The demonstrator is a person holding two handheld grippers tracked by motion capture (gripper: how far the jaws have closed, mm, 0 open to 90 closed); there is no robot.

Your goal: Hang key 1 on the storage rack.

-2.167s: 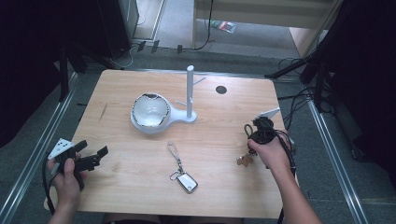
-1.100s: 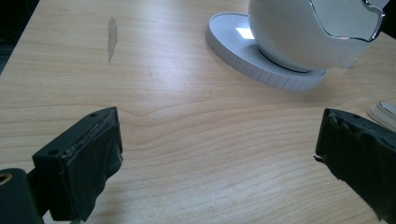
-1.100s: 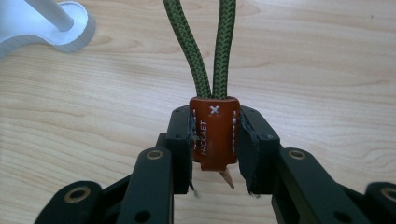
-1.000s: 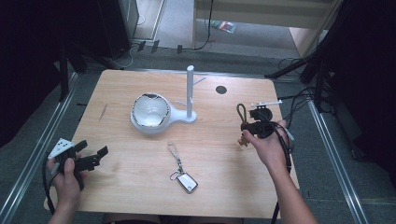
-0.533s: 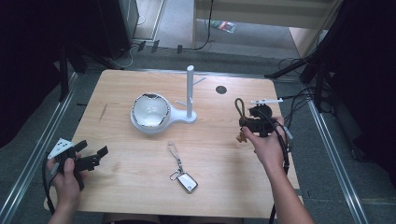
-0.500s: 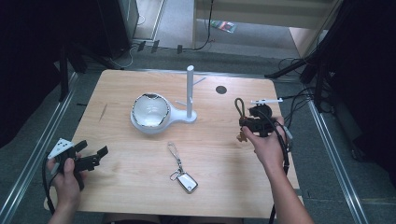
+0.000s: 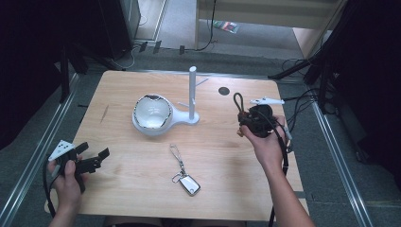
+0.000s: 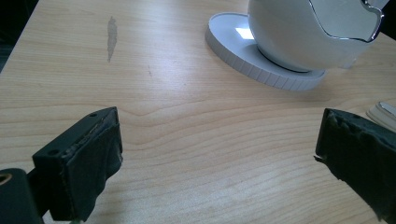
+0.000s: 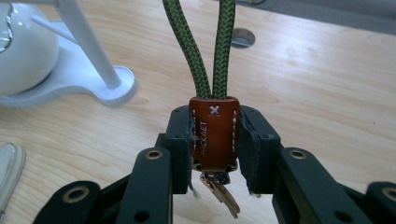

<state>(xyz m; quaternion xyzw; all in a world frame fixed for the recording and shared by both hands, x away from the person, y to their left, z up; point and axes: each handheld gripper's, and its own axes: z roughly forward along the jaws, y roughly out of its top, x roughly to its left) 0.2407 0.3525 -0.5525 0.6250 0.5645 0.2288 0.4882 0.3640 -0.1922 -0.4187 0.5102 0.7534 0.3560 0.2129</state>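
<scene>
My right gripper (image 9: 215,140) is shut on a keychain: its pads pinch a brown leather tab (image 9: 214,133) from which a green cord loop (image 9: 210,51) stands upward and a key hangs below. In the high view that gripper (image 7: 253,120) is held above the table's right side, the cord loop (image 7: 238,101) sticking up. A white stand (image 7: 191,94) with a tall post and side pegs rises from a base joined to a white bowl (image 7: 151,113). My left gripper (image 7: 92,161) rests open at the table's front left corner, nothing between its jaws (image 8: 219,163).
A second keychain with a grey fob (image 7: 187,182) and a metal clip lies at the table's front middle. A round black hole (image 7: 223,90) sits in the wooden table (image 7: 142,189) at the back right. Cables trail off the right edge.
My right gripper has lifted the keychain and carried it away from me and slightly left, toward the white stand. The left gripper has stayed put.
</scene>
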